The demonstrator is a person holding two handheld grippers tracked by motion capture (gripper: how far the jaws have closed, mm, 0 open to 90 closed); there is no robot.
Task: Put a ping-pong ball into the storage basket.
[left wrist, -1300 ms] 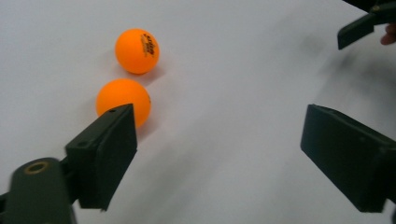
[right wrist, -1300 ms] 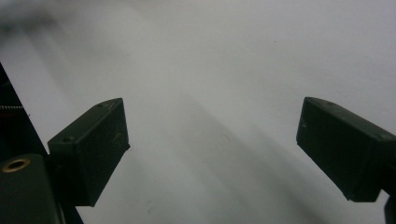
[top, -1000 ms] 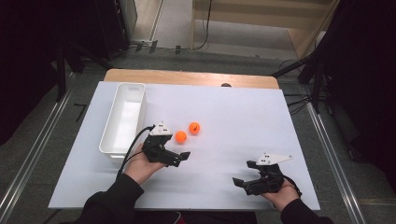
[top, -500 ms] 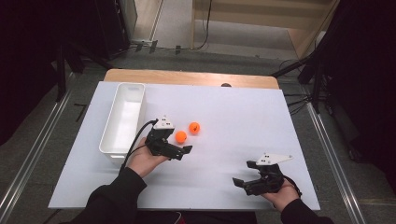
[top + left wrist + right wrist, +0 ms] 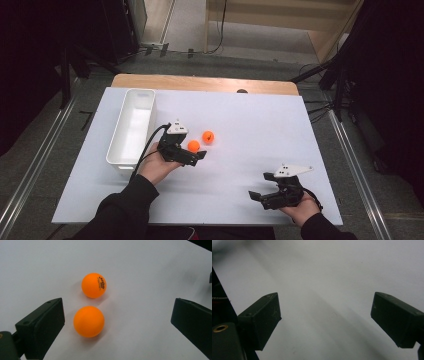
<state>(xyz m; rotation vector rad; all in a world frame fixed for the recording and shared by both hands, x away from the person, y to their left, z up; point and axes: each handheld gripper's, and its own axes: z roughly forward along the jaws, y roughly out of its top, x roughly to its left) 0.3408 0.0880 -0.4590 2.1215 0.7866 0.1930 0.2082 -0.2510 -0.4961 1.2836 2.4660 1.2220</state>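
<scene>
Here the near ball (image 5: 89, 321) is sitting on the white desk (image 5: 250, 125), a smooth, plain orange sphere with a matte sheen, lying between the spread fingers of the left gripper (image 5: 192, 156) but nearer the left-hand one in the left gripper view, touching neither. The far ball (image 5: 94, 285), equally orange and carrying small dark print on its upper right, is resting just beyond it at 12 o'clock, with a narrow gap between the two. In the high view the pair is lying near the desk's middle, with the white bin (image 5: 132, 127) standing at their 9 o'clock, just beside the hand. The right gripper (image 5: 265, 187) is hovering well apart at 4 o'clock, near the desk's front edge, its fingers wide apart over bare white surface.
</scene>
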